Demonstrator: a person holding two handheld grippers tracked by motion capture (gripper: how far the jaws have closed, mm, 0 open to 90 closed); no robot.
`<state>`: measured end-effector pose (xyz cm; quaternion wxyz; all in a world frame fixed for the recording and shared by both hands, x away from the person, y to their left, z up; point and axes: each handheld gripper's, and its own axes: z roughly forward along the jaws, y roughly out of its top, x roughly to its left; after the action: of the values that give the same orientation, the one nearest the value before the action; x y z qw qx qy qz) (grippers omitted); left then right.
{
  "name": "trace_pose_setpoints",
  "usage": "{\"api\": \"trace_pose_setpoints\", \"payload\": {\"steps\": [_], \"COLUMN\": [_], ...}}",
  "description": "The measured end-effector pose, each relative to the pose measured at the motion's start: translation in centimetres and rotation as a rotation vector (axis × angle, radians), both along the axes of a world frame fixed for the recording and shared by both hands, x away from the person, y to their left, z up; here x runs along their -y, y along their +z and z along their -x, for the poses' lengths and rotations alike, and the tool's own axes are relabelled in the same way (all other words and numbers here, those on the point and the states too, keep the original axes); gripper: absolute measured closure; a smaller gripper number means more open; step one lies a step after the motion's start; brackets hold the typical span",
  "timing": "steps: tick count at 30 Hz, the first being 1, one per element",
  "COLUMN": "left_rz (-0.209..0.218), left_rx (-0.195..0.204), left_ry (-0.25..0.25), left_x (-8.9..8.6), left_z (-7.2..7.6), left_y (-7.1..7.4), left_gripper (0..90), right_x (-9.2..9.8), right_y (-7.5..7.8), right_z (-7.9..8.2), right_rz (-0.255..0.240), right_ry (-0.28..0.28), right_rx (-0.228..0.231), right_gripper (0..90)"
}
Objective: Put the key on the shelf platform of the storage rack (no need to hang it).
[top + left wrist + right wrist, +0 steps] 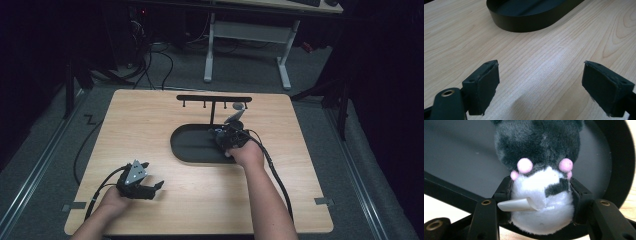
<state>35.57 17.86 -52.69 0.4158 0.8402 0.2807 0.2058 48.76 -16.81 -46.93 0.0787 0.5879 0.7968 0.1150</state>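
On the wooden table, right gripper clamps a half-cropped plush toy; left gripper gapes.

High view: above near edge, facing forward-down over whole table | Left gripper view: low, close to tabletop | Right gripper view: very close | Shared: black tray

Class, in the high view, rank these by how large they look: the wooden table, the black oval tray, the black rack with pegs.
1. Wooden table, clearly largest.
2. Black oval tray.
3. Black rack with pegs: nearly as wide as the tray, but thin.
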Motion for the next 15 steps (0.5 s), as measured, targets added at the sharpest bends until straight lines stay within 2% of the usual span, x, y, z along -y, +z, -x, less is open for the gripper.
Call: {"api": "trace_pose_setpoints", "payload": {"steps": [6, 9, 15], "left_rz": [0.000, 0.001, 0.001], "left_rx": [0.000, -0.001, 0.000], "left_ry": [0.000, -0.001, 0.000], "left_x": [0.0, 0.0, 0.0], "left_z": [0.0, 0.0, 0.0], "left_y": [0.0, 0.0, 0.0], "left_gripper": [15.3, 15.4, 15.3], "right_x": [-0.5, -0.3, -0.2], "right_y": [-0.8, -1.0, -1.2], "right_z": [0.1, 0.2, 0.3], "right_rz": [0.022, 0.011, -0.015], "right_ry": [0.022, 0.019, 0.004], "right_rx": [-0.012, -0.007, -0.010], "right_gripper": [46.0, 45.2, 35.4]}}
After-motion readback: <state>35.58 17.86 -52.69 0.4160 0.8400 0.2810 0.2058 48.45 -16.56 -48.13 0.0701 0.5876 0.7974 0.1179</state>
